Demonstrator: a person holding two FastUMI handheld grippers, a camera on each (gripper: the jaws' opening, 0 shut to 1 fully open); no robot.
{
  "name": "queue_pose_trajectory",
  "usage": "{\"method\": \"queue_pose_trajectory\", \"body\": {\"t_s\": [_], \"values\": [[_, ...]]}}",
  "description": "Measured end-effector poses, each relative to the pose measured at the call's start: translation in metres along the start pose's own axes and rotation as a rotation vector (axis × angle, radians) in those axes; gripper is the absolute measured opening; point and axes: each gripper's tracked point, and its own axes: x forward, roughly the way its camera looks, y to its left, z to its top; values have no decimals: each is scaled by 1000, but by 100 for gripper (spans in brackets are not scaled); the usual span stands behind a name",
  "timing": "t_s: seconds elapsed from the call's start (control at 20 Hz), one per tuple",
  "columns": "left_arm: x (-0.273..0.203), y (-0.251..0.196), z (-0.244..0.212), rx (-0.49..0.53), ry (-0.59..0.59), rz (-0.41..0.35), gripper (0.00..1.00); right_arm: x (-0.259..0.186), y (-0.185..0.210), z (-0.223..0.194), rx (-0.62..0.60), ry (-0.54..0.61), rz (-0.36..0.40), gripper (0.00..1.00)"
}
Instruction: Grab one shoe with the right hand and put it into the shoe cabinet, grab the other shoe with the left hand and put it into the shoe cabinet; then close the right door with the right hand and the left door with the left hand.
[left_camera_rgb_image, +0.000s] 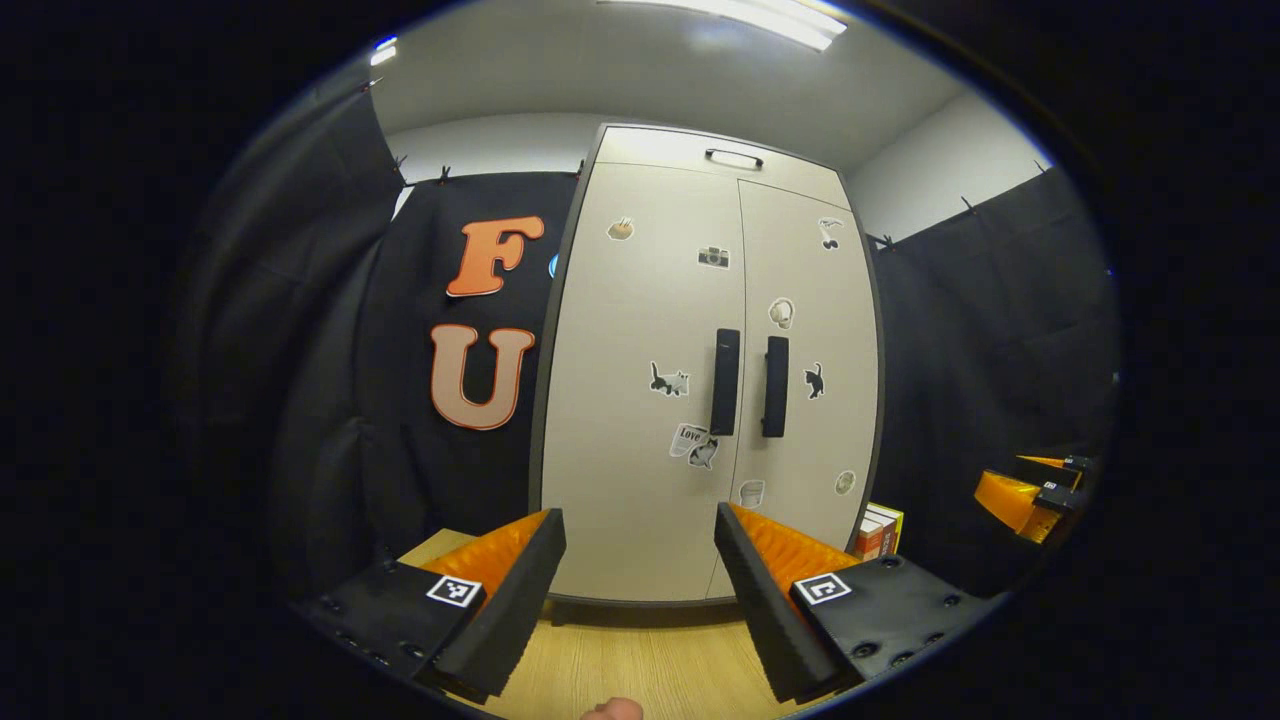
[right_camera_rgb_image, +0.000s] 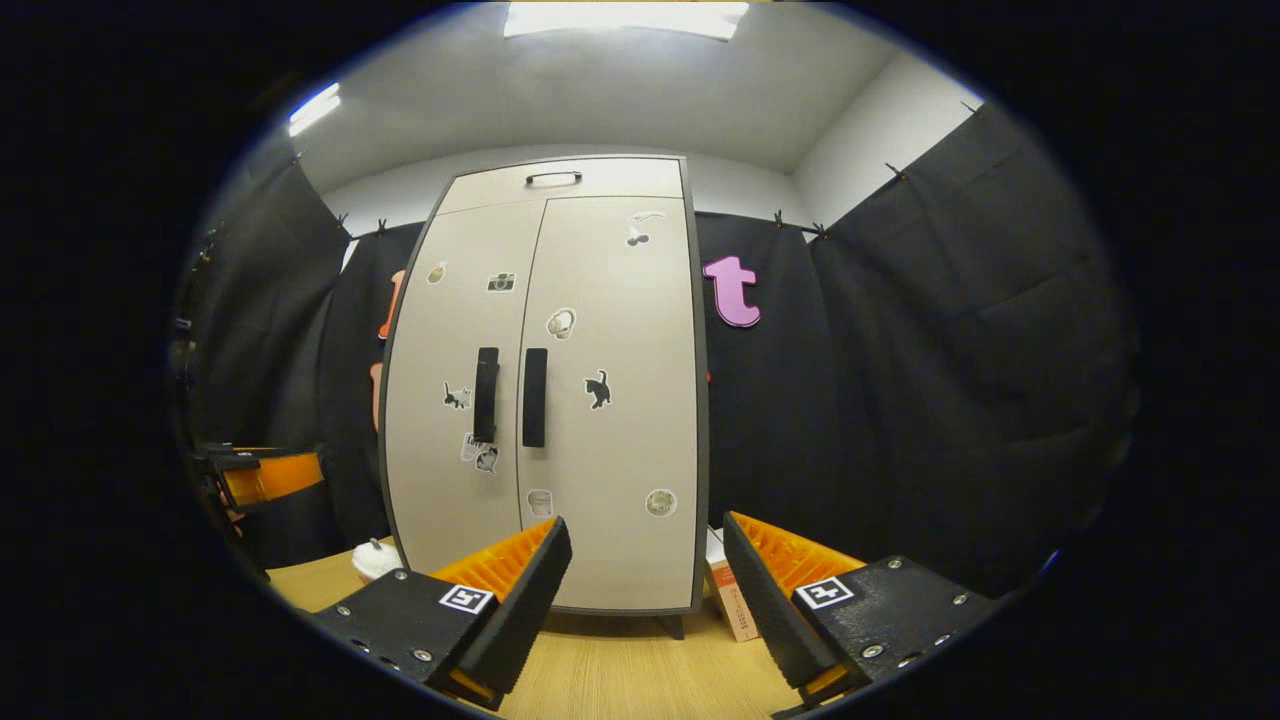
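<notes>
The shoe cabinet (left_camera_rgb_image: 700, 380) stands straight ahead on the wooden table, pale grey with stickers. Both its doors sit flush, the two dark handles (left_camera_rgb_image: 748, 385) side by side at the middle. In the left gripper view my left gripper (left_camera_rgb_image: 640, 580) is open with nothing between its fingers, a short way in front of the cabinet's lower edge. In the right gripper view the cabinet (right_camera_rgb_image: 545, 390) is shut as well, and my right gripper (right_camera_rgb_image: 645, 590) hangs open and empty before its base. The right gripper (left_camera_rgb_image: 1035, 495) also appears far right in the left gripper view.
A small box (left_camera_rgb_image: 878, 532) stands by the cabinet's right foot, seen again as a box (right_camera_rgb_image: 728, 590) in the right gripper view. A white rounded object (right_camera_rgb_image: 375, 560) sits on the wooden table (right_camera_rgb_image: 600, 670) left of the cabinet. Black cloth walls close in on both sides.
</notes>
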Motion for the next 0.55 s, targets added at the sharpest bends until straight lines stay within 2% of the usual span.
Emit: {"method": "queue_pose_trajectory", "body": {"t_s": [0.35,0.55], "values": [[-15,-1,-13,15,-7,25,98,-3,10,-12,17,28,16,94],[-16,3,-16,-19,-5,41,98,-5,14,-12,7,24,22,94]]}}
